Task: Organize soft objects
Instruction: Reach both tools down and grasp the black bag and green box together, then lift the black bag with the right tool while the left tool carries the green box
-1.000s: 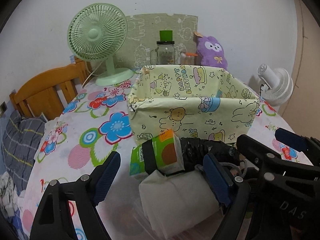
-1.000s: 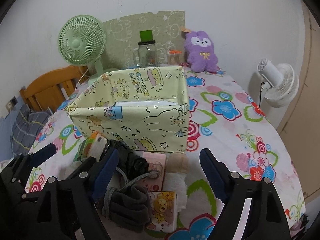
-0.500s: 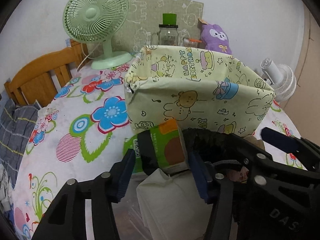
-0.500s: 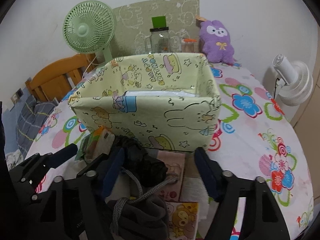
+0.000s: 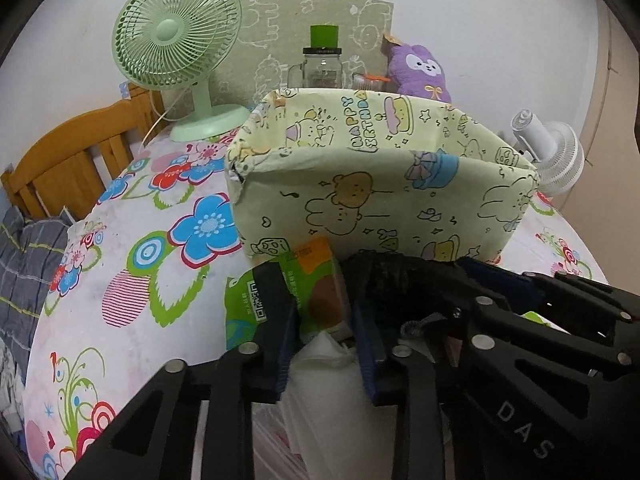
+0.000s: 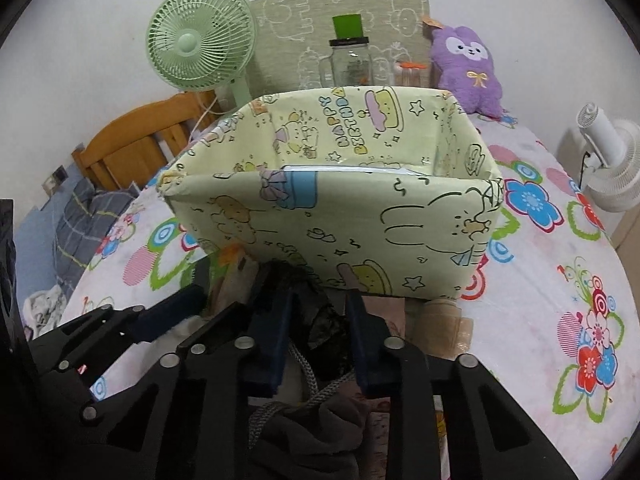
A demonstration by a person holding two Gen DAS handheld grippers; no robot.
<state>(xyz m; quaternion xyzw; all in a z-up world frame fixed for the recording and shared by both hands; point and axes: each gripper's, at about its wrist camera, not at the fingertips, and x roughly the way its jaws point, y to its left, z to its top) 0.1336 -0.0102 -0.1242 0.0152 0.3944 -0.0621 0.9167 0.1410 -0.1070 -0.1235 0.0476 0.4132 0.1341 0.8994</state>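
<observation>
2 close wrist views toward shared fabric box [image 5: 380, 196].

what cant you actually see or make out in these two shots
- Inside of the storage box: the left wrist view is blocked by its front wall; the right wrist view shows only a white edge.
- Black bundle: the right gripper closing around it covers its sides.
- Green packet: the left gripper closing on it hides its lower part.
- Packet print: too small to read.
</observation>
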